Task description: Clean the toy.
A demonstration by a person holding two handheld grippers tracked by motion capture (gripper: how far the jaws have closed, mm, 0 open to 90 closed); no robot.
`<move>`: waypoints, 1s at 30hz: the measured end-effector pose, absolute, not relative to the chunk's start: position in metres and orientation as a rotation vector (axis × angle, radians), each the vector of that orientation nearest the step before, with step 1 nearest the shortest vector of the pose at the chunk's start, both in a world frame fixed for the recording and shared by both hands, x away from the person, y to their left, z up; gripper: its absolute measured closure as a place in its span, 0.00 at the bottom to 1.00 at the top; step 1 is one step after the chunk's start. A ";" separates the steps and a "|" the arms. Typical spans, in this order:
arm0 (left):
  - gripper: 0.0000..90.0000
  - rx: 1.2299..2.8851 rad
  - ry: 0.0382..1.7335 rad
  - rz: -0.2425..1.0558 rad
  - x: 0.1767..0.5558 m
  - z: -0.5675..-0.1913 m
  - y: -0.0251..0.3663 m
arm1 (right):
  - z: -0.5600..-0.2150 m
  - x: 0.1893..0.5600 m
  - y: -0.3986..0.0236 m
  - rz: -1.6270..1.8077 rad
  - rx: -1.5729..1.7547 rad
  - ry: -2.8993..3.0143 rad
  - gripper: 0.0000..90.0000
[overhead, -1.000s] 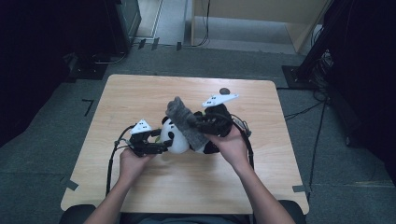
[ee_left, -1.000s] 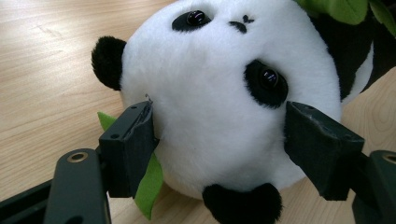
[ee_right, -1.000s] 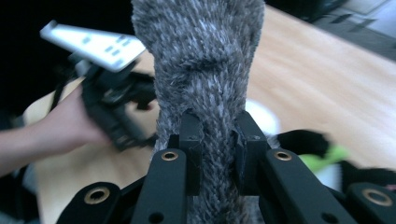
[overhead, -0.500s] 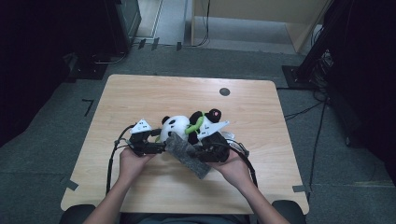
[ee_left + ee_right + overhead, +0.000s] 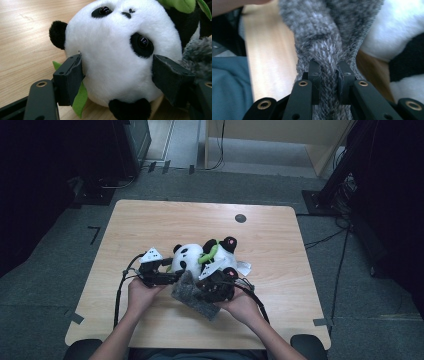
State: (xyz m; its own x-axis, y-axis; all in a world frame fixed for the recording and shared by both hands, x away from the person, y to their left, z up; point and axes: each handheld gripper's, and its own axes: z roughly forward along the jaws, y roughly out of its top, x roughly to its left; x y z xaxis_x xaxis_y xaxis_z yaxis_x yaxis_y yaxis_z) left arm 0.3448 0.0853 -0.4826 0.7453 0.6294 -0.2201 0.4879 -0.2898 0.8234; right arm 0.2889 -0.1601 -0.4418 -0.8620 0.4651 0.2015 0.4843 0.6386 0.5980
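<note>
L tool [image 5: 167,276], left of centre on the tabletop [image 5: 150,222]: jaws stand wide w/ pads pressed on both sides of the panda plush [image 5: 192,257] head, so it's a clamp on the toy, not an idle gap. Panda lies on its back near the front-middle of the tabletop, green leaf [image 5: 80,100] tucked under it.

Centre: grey knitted piece [image 5: 192,295] sits just in front of the panda, touching it, partly draped over the front of the tabletop.

R tool [image 5: 212,287]: jaws narrow, pinching a bunched fold of the knit; right gripper view shows yarn squeezed between the pads.

Step looks like dressing the panda w/ the knit. To do it well: keep L clamp steady so the head can't roll, bring R's pinched edge up to the head, don't yank, as the knit stretches & may slip off round plush.
</note>
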 end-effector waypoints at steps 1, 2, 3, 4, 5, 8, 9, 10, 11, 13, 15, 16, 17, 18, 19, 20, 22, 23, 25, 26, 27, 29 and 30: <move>0.29 1.949 0.850 0.179 0.345 -0.483 0.085 | -0.443 0.290 -0.161 -1.038 -0.835 -2.820 0.86; 0.29 1.948 0.851 0.178 0.345 -0.483 0.085 | -0.442 0.291 -0.166 -1.038 -0.864 -2.831 0.86; 0.29 1.947 0.850 0.179 0.345 -0.483 0.085 | -0.442 0.291 -0.166 -1.038 -0.864 -2.831 0.86; 0.29 1.949 0.848 0.182 0.345 -0.483 0.085 | -0.442 0.291 -0.169 -1.043 -0.882 -2.834 0.86; 0.29 1.952 0.847 0.184 0.345 -0.483 0.085 | -0.441 0.291 -0.173 -1.049 -0.900 -2.837 0.86; 0.29 1.956 0.844 0.190 0.345 -0.482 0.085 | -0.440 0.290 -0.185 -1.073 -0.967 -2.821 0.86; 0.29 1.954 0.849 0.187 0.345 -0.482 0.085 | -0.441 0.288 -0.191 -1.086 -0.987 -2.815 0.86; 0.29 1.951 0.853 0.184 0.345 -0.482 0.085 | -0.441 0.288 -0.191 -1.086 -0.987 -2.815 0.86; 0.29 1.951 0.853 0.183 0.345 -0.483 0.085 | -0.441 0.286 -0.194 -1.088 -0.996 -2.818 0.86; 0.29 1.953 0.852 0.184 0.345 -0.482 0.085 | -0.442 0.284 -0.199 -1.087 -1.014 -2.821 0.86; 0.29 1.952 0.853 0.182 0.345 -0.482 0.085 | -0.442 0.283 -0.205 -1.093 -1.035 -2.817 0.86; 0.29 1.952 0.854 0.183 0.345 -0.482 0.085 | -0.442 0.283 -0.207 -1.098 -1.045 -2.814 0.86; 0.29 1.952 0.853 0.182 0.345 -0.482 0.085 | -0.442 0.283 -0.210 -1.102 -1.056 -2.811 0.86; 0.29 1.953 0.853 0.181 0.345 -0.482 0.085 | -0.442 0.283 -0.212 -1.101 -1.066 -2.808 0.86; 0.29 1.953 0.853 0.180 0.345 -0.482 0.085 | -0.442 0.282 -0.214 -1.102 -1.074 -2.807 0.86; 0.29 1.953 0.853 0.179 0.345 -0.482 0.085 | -0.442 0.281 -0.216 -1.098 -1.080 -2.806 0.86; 0.29 1.953 0.852 0.177 0.346 -0.482 0.085 | -0.443 0.280 -0.220 -1.096 -1.098 -2.804 0.86; 0.29 1.954 0.852 0.175 0.346 -0.483 0.085 | -0.444 0.279 -0.223 -1.091 -1.110 -2.802 0.86; 0.29 1.953 0.852 0.172 0.347 -0.483 0.085 | -0.445 0.279 -0.229 -1.083 -1.134 -2.800 0.86; 0.29 1.952 0.853 0.172 0.347 -0.483 0.085 | -0.445 0.278 -0.232 -1.079 -1.145 -2.797 0.86; 0.29 1.955 0.852 0.173 0.347 -0.482 0.085 | -0.446 0.278 -0.235 -1.078 -1.155 -2.795 0.86; 0.29 1.955 0.851 0.175 0.347 -0.482 0.085 | -0.446 0.277 -0.241 -1.078 -1.168 -2.796 0.86; 0.29 1.955 0.851 0.175 0.348 -0.482 0.085 | -0.446 0.276 -0.244 -1.077 -1.179 -2.795 0.86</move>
State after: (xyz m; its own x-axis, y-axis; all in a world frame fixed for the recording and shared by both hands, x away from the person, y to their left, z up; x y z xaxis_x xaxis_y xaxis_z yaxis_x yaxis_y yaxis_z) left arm 0.3476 0.0851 -0.4821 0.7462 0.6283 -0.2200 0.4903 -0.2952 0.8200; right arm 0.2763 -0.2441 -0.4456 -0.7292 0.6608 0.1779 0.6093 0.5085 0.6085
